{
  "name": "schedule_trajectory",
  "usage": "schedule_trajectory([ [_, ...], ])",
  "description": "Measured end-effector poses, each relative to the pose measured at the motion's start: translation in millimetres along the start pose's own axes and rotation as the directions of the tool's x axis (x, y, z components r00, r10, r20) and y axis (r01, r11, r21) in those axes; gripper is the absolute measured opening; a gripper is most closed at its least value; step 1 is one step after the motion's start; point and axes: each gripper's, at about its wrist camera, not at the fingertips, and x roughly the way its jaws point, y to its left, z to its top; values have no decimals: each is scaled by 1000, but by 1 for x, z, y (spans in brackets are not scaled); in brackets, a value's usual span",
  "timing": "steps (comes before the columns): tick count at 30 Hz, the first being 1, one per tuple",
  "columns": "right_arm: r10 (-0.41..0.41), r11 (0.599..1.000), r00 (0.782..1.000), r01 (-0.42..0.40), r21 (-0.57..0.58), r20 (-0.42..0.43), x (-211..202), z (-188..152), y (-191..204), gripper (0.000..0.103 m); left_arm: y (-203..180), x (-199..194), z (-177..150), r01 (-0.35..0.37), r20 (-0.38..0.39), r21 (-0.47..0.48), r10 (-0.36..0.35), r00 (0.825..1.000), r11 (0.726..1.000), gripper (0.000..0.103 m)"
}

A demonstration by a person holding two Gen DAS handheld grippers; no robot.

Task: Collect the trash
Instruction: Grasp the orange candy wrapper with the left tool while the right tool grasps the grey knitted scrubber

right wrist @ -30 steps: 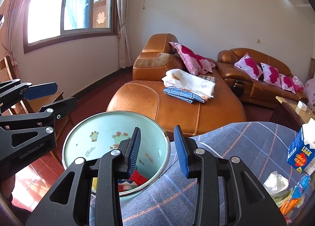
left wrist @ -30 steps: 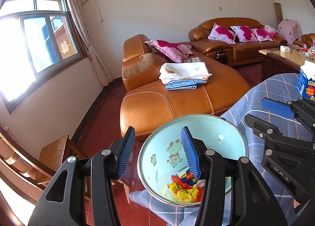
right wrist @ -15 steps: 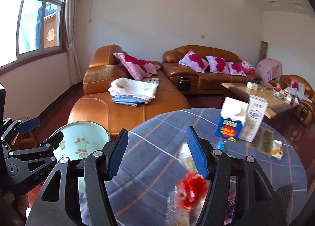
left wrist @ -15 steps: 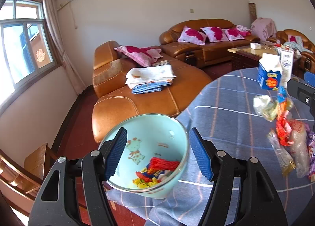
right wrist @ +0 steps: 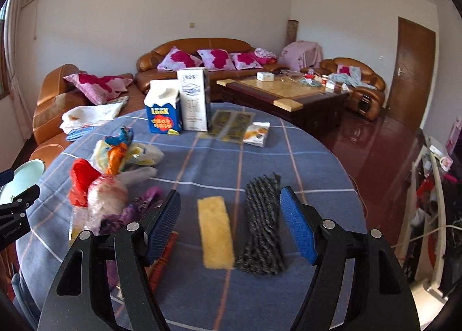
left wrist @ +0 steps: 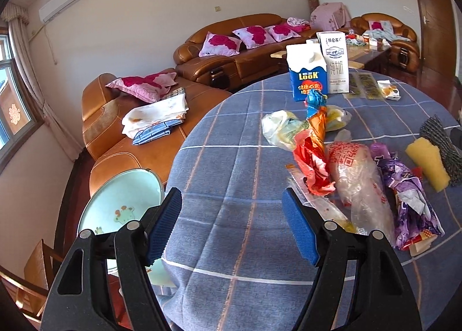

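Observation:
A pile of trash lies on the blue checked tablecloth [left wrist: 231, 175]: an orange-red wrapper [left wrist: 310, 157], a clear plastic bag with red print [left wrist: 358, 178], a purple wrapper [left wrist: 404, 186] and a pale plastic bag [left wrist: 280, 129]. The pile also shows in the right wrist view [right wrist: 98, 186]. A light blue basin [left wrist: 121, 201] sits below the table's left edge. My left gripper [left wrist: 231, 227] is open and empty over the cloth, left of the pile. My right gripper [right wrist: 229, 224] is open and empty above a yellow sponge [right wrist: 215, 235].
A dark knitted cloth [right wrist: 262, 224] lies beside the sponge. Two cartons [right wrist: 179, 106], flat packets [right wrist: 231, 123] and a small box [right wrist: 257, 134] stand at the table's far side. Leather sofas [left wrist: 130, 117] and a coffee table [right wrist: 283, 94] lie beyond.
Both grippers swung right, from the basin to over the table. The basin has slid to the left edge of both views. The jaws stand wider open.

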Motion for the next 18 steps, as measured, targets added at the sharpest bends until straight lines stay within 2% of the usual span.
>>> schedule_trajectory([
  [3,-16,1000,1000,16,23,-17,5,-3,-12,72,-7,2,9,12,9,-2,-12,1000,1000,76],
  [8,-31,999,998,32,29,-46,18,-2,-22,76,-21,9,22,31,26,-1,-31,999,1000,76],
  [16,-29,999,992,33,31,-126,42,0,-26,76,-40,40,31,85,-24,5,-85,996,996,76],
  [17,-26,999,990,30,29,-140,46,0,-26,76,-41,42,30,91,-32,5,-91,995,996,69],
  [18,-22,999,988,26,27,-153,49,-1,-26,76,-41,45,30,105,-43,3,-104,994,994,54],
])
